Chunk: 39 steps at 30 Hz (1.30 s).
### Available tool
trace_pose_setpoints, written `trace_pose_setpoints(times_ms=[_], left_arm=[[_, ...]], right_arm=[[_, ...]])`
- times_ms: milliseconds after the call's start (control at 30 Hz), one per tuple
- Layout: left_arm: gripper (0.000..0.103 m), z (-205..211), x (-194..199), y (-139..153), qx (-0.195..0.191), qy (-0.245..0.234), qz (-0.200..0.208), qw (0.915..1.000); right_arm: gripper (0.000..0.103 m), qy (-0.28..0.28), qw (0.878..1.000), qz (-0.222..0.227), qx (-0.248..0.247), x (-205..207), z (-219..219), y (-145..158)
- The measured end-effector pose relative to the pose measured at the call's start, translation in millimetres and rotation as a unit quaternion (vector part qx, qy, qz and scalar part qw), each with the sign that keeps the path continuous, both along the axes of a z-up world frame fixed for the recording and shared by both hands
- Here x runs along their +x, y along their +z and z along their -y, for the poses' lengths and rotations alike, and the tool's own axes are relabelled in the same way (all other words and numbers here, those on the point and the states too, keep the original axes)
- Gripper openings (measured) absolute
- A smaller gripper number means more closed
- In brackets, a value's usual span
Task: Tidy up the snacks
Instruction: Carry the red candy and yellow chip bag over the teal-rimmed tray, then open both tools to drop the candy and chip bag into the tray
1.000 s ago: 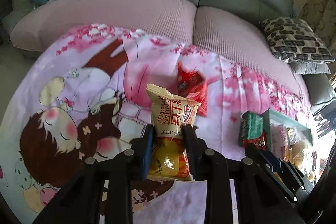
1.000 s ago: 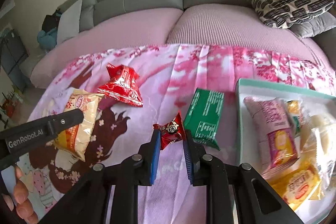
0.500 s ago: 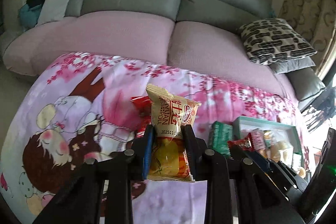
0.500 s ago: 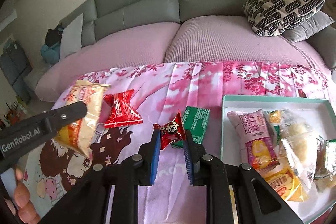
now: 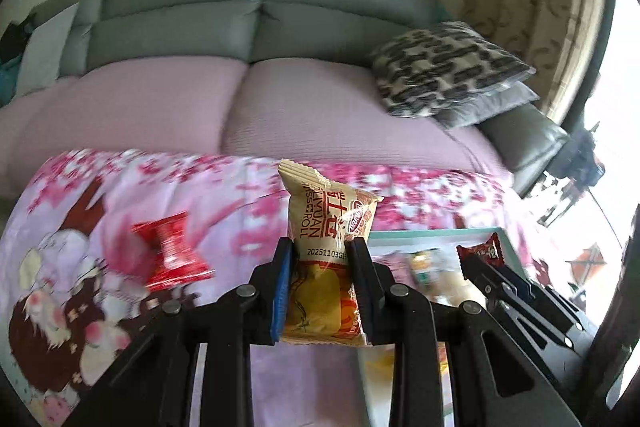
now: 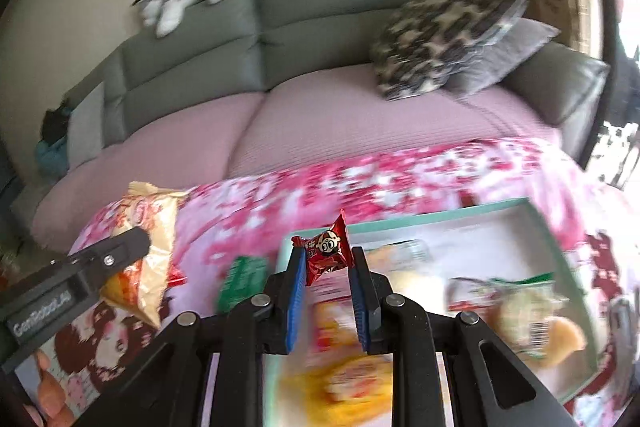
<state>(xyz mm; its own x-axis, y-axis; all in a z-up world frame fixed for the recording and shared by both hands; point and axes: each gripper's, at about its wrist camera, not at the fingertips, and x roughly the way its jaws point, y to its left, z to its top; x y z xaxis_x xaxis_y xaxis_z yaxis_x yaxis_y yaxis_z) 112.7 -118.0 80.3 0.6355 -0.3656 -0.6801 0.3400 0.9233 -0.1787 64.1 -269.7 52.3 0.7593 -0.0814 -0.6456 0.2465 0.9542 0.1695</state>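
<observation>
Swinging right since a second ago, the left gripper clamps the tall beige egg-roll packet and the right gripper pinches the small red candy wrapper, now over the teal-rimmed snack tray, ready for dropping.

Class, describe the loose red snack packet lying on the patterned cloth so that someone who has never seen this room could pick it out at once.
Start at the grey sofa and come forward to the pink cartoon cloth spread in front of it. On its left part lies a red packet, pinched at the middle like a bow. Unlike the small red packet and the beige egg roll packet, no gripper holds it.
</observation>
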Motion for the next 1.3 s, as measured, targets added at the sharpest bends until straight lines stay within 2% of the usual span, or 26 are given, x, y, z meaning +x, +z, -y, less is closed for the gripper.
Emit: trace_pose_setpoints(times_ms=[133,433,667,1000,1067,1133,1300], left_arm=[[0.030,29.0,-2.7,-4.7,0.005,-0.030,0.003,0.9995],[0.030,67.3,4.3,-36.0,0.021,-0.062,-0.020,0.9977],[0.030,80.5,10.1,-61.2,0.030,-0.060,-0.047,0.9967],[0.030,102.6,2.9,-64.0,0.048,-0.092,-0.047,0.9935],[0.036,103.8,2.4,-62.8,0.050,-0.096,-0.048,0.9929],[0.062,103.4,1.7,-60.8,0.050,-0.095,-0.049,0.9930],[0.063,102.9,-2.4,-50.6,0.056,-0.097,-0.037,0.9931]], right_arm=[[0.023,-0.047,0.999,0.001,-0.003,-13.5,35.2,2.7],[0.023,-0.104,0.994,-0.013,0.016,-32.6,86.3,-7.4],[0.023,-0.115,0.992,-0.038,0.033,-29.9,102.3,-26.9],[0.023,-0.123,0.990,-0.052,0.043,-27.8,108.6,-35.2],[0.024,-0.124,0.990,-0.053,0.043,-27.8,108.6,-35.6],[0.026,-0.125,0.990,-0.055,0.042,-27.5,108.6,-35.6],[0.026,-0.131,0.989,-0.060,0.041,-27.4,110.0,-36.3]])
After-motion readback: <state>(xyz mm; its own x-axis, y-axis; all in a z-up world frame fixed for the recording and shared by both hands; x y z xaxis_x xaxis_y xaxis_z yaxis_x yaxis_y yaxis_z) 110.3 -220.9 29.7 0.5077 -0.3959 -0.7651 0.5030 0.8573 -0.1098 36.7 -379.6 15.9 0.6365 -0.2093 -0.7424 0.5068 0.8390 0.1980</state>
